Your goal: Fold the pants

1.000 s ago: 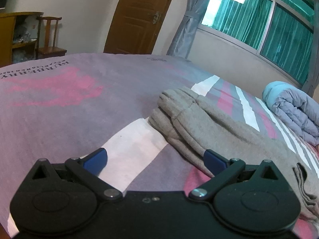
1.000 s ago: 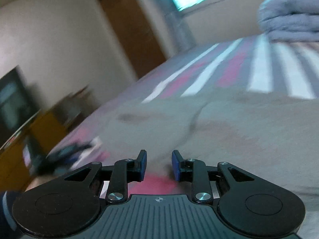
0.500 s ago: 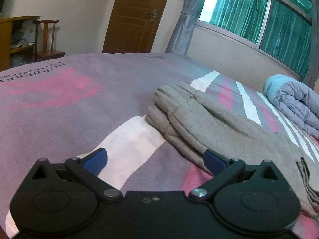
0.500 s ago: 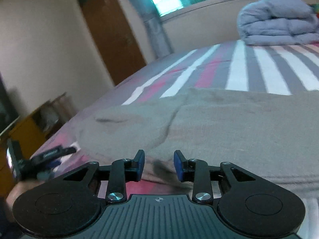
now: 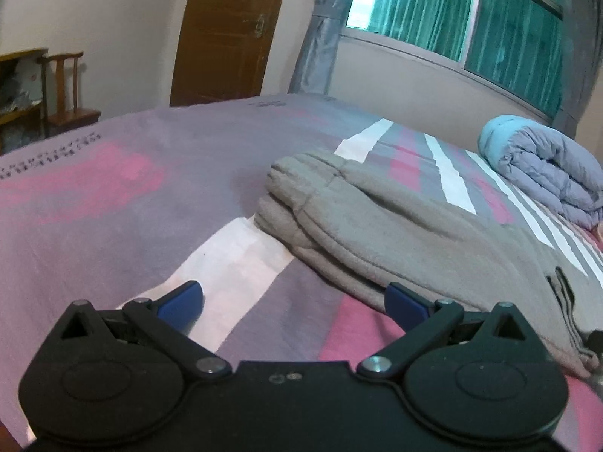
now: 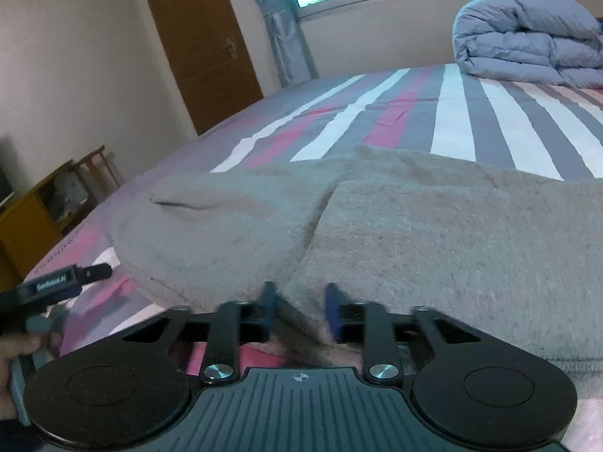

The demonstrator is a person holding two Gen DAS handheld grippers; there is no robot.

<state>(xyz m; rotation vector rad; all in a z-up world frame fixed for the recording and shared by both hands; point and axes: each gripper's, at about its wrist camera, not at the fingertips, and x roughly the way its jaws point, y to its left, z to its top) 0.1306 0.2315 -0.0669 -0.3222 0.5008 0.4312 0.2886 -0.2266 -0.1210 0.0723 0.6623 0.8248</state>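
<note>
Grey fleece pants [image 5: 395,226] lie on the striped bed, leg cuffs toward the far left, in the left wrist view. My left gripper [image 5: 294,299] is open and empty, low over the bedsheet just in front of the pants' near edge. In the right wrist view the pants [image 6: 433,233] fill the middle. My right gripper [image 6: 299,310] is open a little, and the pants' near edge sits between its blue fingertips [image 6: 268,309]. The left gripper [image 6: 56,286] shows at the left edge there.
A rolled blue-grey duvet [image 5: 546,165] [image 6: 527,37] lies at the far right of the bed. A wooden door [image 5: 226,30], a wooden chair [image 5: 68,90] and a cabinet [image 6: 34,218] stand beyond the bed. A curtained window [image 5: 471,19] is behind.
My right gripper has moved forward and down onto the pants' near edge, which now lies between its fingers. My left gripper has drawn back a little from the pants, still open.
</note>
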